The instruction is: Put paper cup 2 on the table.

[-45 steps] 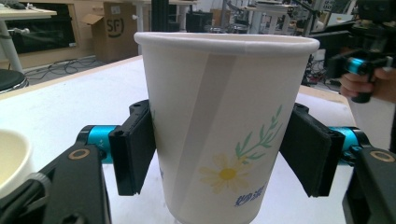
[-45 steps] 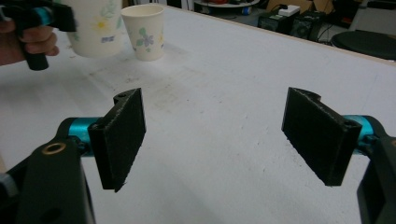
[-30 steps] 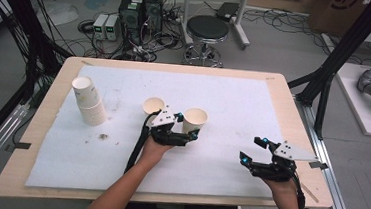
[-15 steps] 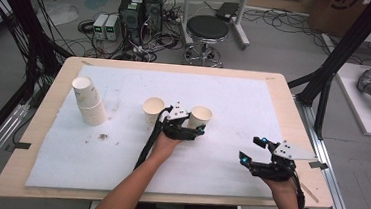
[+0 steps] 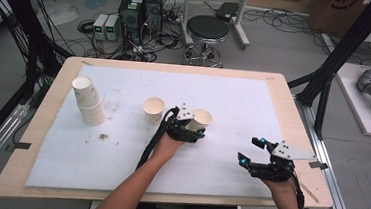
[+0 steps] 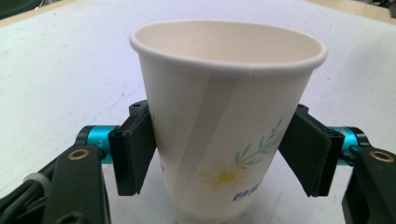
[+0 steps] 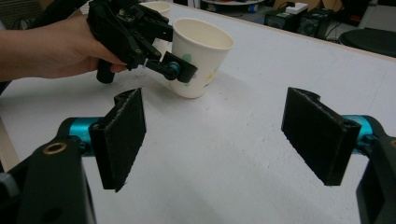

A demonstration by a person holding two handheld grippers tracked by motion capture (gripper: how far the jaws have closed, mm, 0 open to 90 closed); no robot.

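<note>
**High view first: left gripper at the daisy cup, right gripper idle**

From the high view, I have the left gripper (image 5: 191, 128) around the daisy cup (image 5: 202, 120), which stands upright on the white mat (image 5: 243, 104) near the middle of the table (image 5: 48, 103). A second cup (image 5: 153, 110) stands upright just to the left of the daisy cup, apart from it. Further left of that, near the mat's edge, is a stack of cups (image 5: 88, 102), leaning a little. My right gripper (image 5: 260, 153) sits well to the right of the daisy cup and nearer my side, its jaws spread with nothing between them.

In the left gripper view, the daisy cup (image 6: 229, 116) stands between my two black pads (image 6: 135, 147). The left pad lies against the cup wall; the right pad looks to be at the wall as well, though I cannot tell how firmly it presses. The jaws have just been opening slightly, with the cup between them. The cup's base rests on the mat, rim up and level.

In the right gripper view, my own jaws stand wide over bare mat (image 7: 224, 154), holding nothing. Beyond them I see the left gripper (image 7: 180, 70) and the hand (image 7: 56, 46) that bears it, clasped about the daisy cup (image 7: 201, 56), which stands upright on the mat.
</note>
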